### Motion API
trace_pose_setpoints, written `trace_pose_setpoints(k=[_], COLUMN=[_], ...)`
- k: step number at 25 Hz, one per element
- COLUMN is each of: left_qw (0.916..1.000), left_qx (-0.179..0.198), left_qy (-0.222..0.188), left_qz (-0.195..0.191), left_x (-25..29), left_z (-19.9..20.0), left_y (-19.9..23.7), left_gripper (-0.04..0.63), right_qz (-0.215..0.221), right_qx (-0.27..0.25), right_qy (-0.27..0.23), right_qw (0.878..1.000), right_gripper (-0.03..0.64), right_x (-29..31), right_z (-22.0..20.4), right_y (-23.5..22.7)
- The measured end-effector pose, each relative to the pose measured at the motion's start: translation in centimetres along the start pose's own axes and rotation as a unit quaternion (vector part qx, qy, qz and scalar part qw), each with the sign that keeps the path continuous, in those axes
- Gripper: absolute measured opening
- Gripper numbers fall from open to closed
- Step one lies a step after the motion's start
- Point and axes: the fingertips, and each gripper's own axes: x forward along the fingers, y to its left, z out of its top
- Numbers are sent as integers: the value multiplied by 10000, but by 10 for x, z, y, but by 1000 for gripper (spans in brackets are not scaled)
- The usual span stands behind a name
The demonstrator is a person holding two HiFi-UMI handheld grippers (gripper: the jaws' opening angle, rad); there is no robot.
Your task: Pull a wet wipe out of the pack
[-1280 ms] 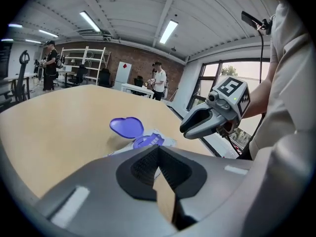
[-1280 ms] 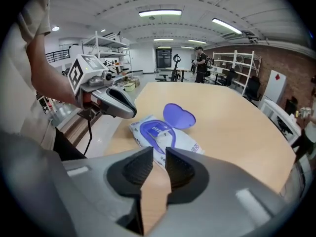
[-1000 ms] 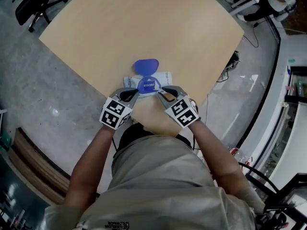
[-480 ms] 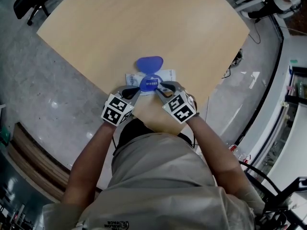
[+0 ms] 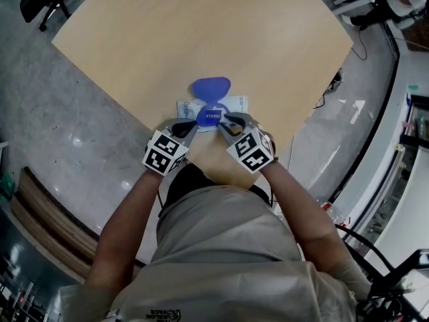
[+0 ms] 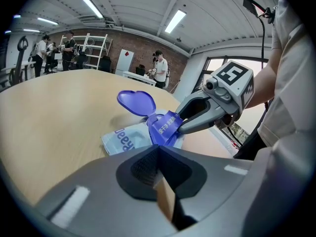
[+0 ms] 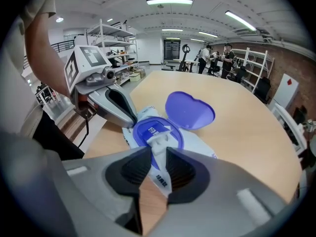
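Pack (image 5: 236, 104): one; flat, soft white pouch with blue print; laid near the edge of the desk (image 5: 201, 32) nearest the person
Lid (image 5: 212, 86): one; glossy blue plastic, rounded; flipped open toward the desk's far edge
Wipe (image 7: 159, 138): one crumpled white tuft; raised from the blue opening ring
Claws: two; grey, ribbed pads
Right claw (image 7: 158, 151): closed on the wipe tuft
Left claw (image 6: 158, 149): jaws pressed together, nothing held; tip set against the pack beside the ring
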Motion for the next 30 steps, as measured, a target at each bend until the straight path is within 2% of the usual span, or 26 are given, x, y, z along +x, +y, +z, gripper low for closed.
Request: trace_pose_setpoints(k=[5,9,18,30], left_qw=[10000,10000,9999,9996], left_qx=[25,51,90,133], left_qy=[11,36,99,189], left_qz=[10,20,46,137], left_x=[-2,-2,2,7], left_z=[2,0,1,3], left_y=[1,0,2,3], left_gripper=[5,6,5,6], right_qz=[-98,-105,-223,-474], right_qx=[-60,-29,197,651], right_qy=[-62,-103,-103,-383], right_qw=[9999,9999,9995,9960], right_gripper=[68,17,12,11], right_x=[-2,-4,-16,-41], right_z=[7,8,4,-5], right_y=[-2,-1,-14,-34])
